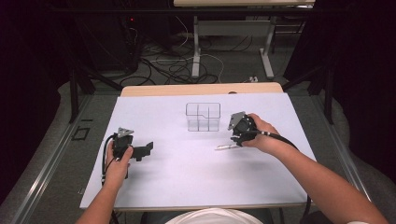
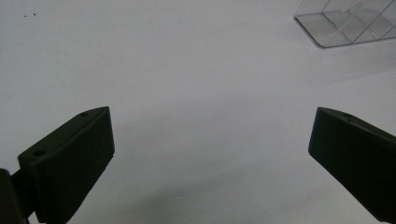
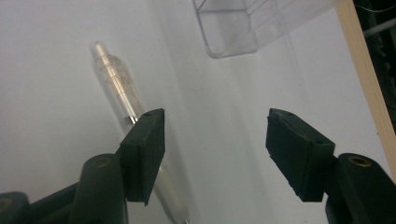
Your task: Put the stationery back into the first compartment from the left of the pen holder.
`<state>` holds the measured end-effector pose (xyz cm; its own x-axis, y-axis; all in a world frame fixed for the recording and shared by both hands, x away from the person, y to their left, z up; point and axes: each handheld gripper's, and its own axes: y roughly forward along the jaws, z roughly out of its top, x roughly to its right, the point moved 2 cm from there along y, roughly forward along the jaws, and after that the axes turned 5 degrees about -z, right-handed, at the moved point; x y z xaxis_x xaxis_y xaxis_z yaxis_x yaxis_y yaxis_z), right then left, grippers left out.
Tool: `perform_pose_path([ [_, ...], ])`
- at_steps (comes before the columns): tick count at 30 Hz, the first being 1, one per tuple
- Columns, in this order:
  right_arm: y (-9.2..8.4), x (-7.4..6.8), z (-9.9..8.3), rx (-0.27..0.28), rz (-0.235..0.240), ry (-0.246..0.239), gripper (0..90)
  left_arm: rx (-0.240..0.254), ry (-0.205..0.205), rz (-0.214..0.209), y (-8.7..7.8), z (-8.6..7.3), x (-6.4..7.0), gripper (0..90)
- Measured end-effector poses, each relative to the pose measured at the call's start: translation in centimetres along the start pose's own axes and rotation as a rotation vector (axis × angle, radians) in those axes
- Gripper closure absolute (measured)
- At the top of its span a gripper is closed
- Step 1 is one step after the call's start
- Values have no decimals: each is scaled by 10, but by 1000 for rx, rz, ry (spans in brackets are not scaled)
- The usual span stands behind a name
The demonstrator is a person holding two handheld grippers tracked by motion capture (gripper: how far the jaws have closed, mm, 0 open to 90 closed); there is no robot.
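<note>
A clear pen [image 1: 224,147] lies flat on the white table sheet [image 1: 187,172], just left of my right gripper [image 1: 236,140]. In the right gripper view the pen [image 3: 114,77] runs under the left jaw, outside the gap, and my right gripper [image 3: 215,135] stands open with bare sheet between its jaws. A clear divided plastic box [image 1: 203,116] stands upright at the middle back of the sheet. My left gripper [image 1: 145,150] rests at the left of the table; its jaws [image 2: 210,140] are spread wide over bare sheet, with the box's corner [image 2: 345,23] far off at upper right.
The table's wooden edge [image 1: 201,88] runs along the back, and shows beside the box [image 3: 233,28] as a strip [image 3: 364,70]. Beyond it are table legs and loose cables on the floor [image 1: 177,65]. Both forearms enter from the bottom.
</note>
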<state>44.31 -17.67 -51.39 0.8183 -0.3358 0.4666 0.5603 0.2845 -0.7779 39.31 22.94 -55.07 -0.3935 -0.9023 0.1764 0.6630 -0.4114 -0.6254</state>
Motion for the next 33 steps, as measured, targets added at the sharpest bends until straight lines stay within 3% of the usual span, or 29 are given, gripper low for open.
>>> perform_pose_path([
  [1,-1,-2,0,-12,8,-47,409,-2,0,1,0,0,0,2],
  [2,-1,-2,0,-12,8,-47,409,-3,5,4,0,0,0,2],
  [3,-1,-3,-1,-26,15,-95,424,-3,5,4,0,0,0,2],
  [4,-1,-3,-1,-26,15,-95,424,-3,1,3,0,0,0,2],
  [8,0,-4,-4,-15,-3,-184,442,-7,9,7,0,-1,0,2],
  [13,-2,-4,-7,-4,0,-201,480,-20,21,4,-1,-1,1,2],
  [16,-5,-7,-11,-54,51,-205,568,-21,22,5,-1,-1,1,2],
  [18,-5,-7,-12,-74,50,-245,589,-21,22,5,-1,-1,1,2],
  [24,-3,-11,-16,-114,96,-285,657,-23,24,3,0,-1,1,2],
  [33,5,-20,-22,-154,130,-327,681,-23,25,3,0,-1,1,2],
])
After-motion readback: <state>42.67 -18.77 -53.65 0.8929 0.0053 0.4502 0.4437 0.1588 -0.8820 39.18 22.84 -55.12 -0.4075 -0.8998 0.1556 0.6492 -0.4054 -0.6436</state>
